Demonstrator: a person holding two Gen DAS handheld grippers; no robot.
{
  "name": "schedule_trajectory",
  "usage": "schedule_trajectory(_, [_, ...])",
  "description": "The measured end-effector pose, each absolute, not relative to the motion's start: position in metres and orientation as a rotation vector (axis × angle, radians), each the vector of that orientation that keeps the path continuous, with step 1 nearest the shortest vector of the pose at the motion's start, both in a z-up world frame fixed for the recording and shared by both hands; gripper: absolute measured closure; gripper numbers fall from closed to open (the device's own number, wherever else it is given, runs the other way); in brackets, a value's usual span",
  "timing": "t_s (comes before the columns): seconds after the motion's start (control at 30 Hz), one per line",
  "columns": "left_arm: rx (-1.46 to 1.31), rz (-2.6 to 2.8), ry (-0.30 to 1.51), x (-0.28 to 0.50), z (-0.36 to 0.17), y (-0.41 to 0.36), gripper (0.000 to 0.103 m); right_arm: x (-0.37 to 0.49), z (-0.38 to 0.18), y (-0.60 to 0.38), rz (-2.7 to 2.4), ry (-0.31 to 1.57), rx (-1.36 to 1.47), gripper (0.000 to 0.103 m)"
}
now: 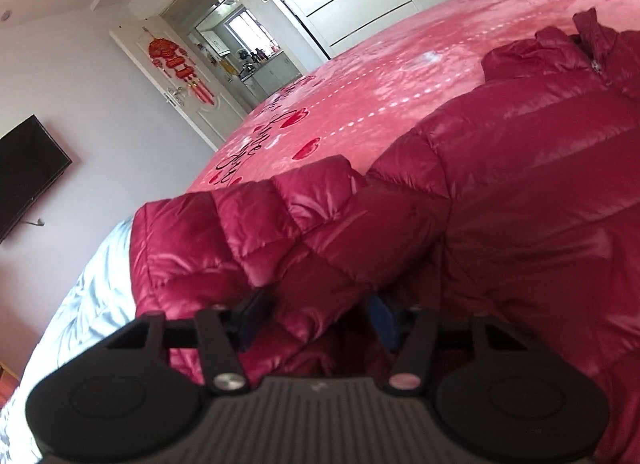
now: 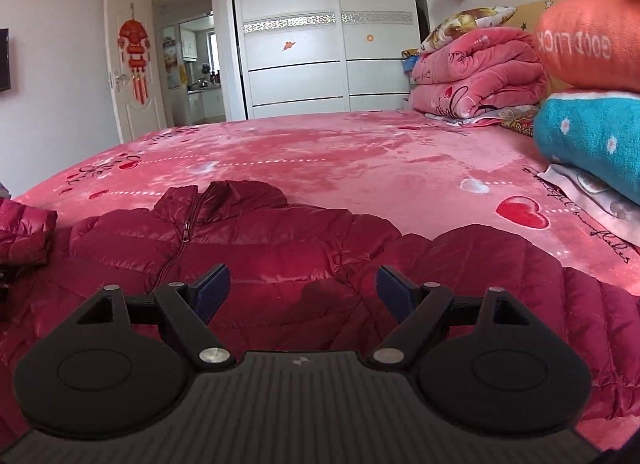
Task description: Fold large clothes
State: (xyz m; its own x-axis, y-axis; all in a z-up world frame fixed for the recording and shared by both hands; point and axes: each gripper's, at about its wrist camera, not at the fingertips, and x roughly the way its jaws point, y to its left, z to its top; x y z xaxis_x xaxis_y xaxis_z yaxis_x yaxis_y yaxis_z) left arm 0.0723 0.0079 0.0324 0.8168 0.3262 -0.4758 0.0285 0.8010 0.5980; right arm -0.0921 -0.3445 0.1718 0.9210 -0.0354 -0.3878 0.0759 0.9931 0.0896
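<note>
A dark red quilted puffer jacket (image 2: 280, 248) lies front-up on the pink bed, zipper and collar pointing away. In the left wrist view its sleeve (image 1: 256, 232) is lifted and bunched in front of the body (image 1: 540, 168). My left gripper (image 1: 316, 316) has jacket fabric between its blue pads, which stand a fair way apart; the fabric hides the tips. My right gripper (image 2: 303, 292) is open and empty, low over the jacket's chest, right of the zipper (image 2: 185, 236).
The pink heart-print bedspread (image 2: 340, 160) stretches beyond the jacket. Folded blankets (image 2: 476, 72) and stacked pillows (image 2: 588, 132) sit at the right by the headboard. A white wardrobe (image 2: 320, 32), an open door (image 2: 132, 64) and a wall TV (image 1: 28, 172) stand beyond.
</note>
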Motion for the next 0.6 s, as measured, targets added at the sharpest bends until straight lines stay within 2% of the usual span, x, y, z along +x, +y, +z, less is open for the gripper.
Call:
schedule_trajectory(0.03, [0.631,0.177,0.606,0.077,0.032,0.009,0.053,-0.095,0.170,-0.342,-0.056,0.395,0.097,0.003])
schedule_trajectory(0.1, [0.623,0.197,0.606,0.083,0.031,0.013,0.066,-0.093,0.168,-0.340,-0.049,0.392,0.091,0.003])
schedule_trajectory(0.13, [0.613,0.204,0.603,0.085,0.032,0.014,0.069,-0.092,0.168,-0.342,-0.046,0.390,0.088,0.003])
schedule_trajectory(0.2, [0.571,0.215,0.597,0.086,0.038,0.017,0.083,-0.092,0.169,-0.342,-0.044,0.387,0.083,0.003])
schedule_trajectory(0.3, [0.471,0.217,0.584,0.085,0.054,0.023,0.095,-0.095,0.167,-0.343,-0.044,0.384,0.085,0.003])
schedule_trajectory(0.6, [0.149,0.087,0.436,0.065,0.160,0.010,0.099,-0.097,0.173,-0.351,-0.080,0.351,0.124,0.003])
